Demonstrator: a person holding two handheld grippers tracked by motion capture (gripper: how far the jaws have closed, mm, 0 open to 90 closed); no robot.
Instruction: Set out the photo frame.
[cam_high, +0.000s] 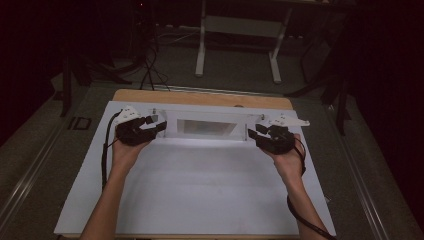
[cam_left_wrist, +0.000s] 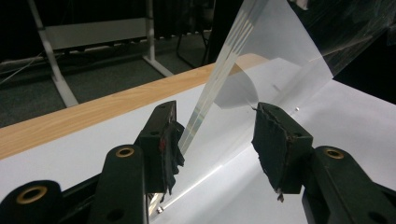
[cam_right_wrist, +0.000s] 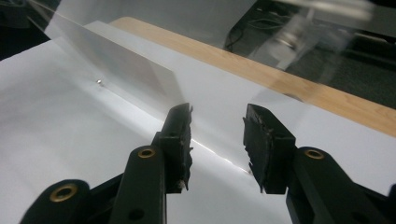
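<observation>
A clear plastic panel (cam_high: 207, 127) stands upright across the far part of the white board (cam_high: 210, 190). My left gripper (cam_high: 156, 124) is at its left end, open. In the left gripper view the panel's edge (cam_left_wrist: 219, 79) rises close to the left pad (cam_left_wrist: 170, 140), and the other pad stands well clear of it. My right gripper (cam_high: 257, 131) is at the panel's right end, also open. In the right gripper view the panel (cam_right_wrist: 121, 60) runs in from the left toward the gap of the right gripper (cam_right_wrist: 217, 135), and no pad presses on it.
The white board lies on a wooden tabletop (cam_high: 200, 97) whose far edge shows behind the panel. A white metal frame (cam_high: 201, 50) and cables (cam_high: 150, 65) stand on the dark floor beyond. Two forearms come in from the bottom edge.
</observation>
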